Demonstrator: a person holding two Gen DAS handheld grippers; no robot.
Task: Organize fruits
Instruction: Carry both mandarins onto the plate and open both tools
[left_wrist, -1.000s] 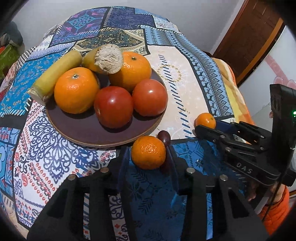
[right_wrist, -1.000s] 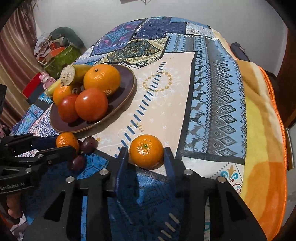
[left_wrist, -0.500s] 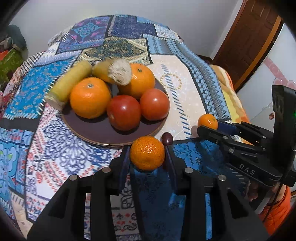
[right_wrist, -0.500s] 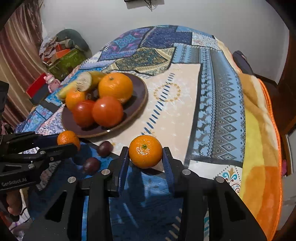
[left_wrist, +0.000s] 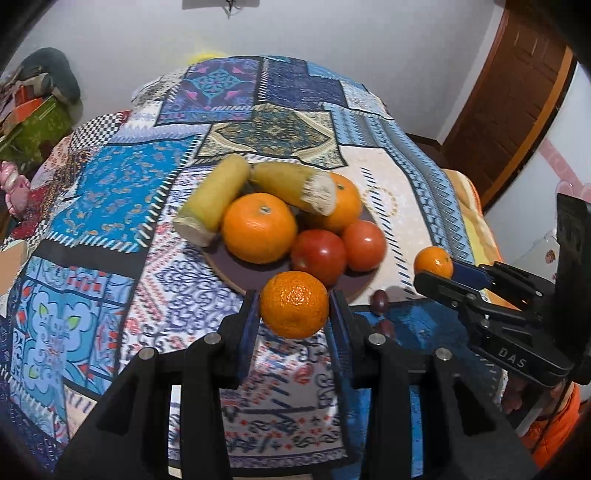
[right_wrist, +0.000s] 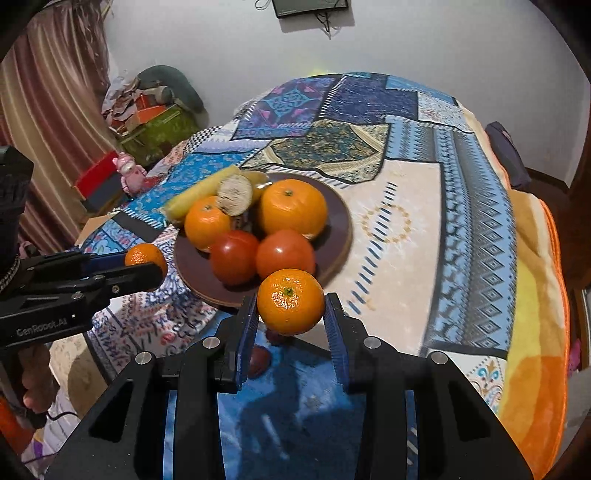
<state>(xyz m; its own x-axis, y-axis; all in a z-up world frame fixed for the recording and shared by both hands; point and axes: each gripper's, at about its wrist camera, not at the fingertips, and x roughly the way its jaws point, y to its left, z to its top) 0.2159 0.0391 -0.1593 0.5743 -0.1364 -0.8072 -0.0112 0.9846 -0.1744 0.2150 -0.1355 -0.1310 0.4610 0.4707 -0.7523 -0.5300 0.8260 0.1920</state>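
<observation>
Here each gripper carries one mandarin clear of the patterned cloth (left_wrist: 110, 192) that covers the worktop. The left gripper (left_wrist: 293, 314) has its jaws clamped on the left mandarin (left_wrist: 294, 309) across its widest part, and the right gripper (right_wrist: 290, 312) has its jaws clamped the same way on the right mandarin (right_wrist: 290, 301), stem end up; gripping at the middle probably keeps a round fruit from squirting out of the blue pads. Both mandarins hang just off the near rim of the brown plate (right_wrist: 338, 218), which sits toward the middle of the worktop and holds two large oranges (left_wrist: 259, 227), two tomatoes (left_wrist: 319, 254) and two yellow-green stalk pieces (left_wrist: 212, 199), one of which sticks out over the plate's far left edge. Since the plate is where the fruit is gathered, the two held mandarins are likely bound for it, and the free space looks to be along its near rim. Two small dark fruits (left_wrist: 379, 299) lie on the blue patch of cloth near the front edge of the worktop, below the grippers, not yet collected. The pile is crowded, so a mandarin set on the sloping rim could roll off.
</observation>
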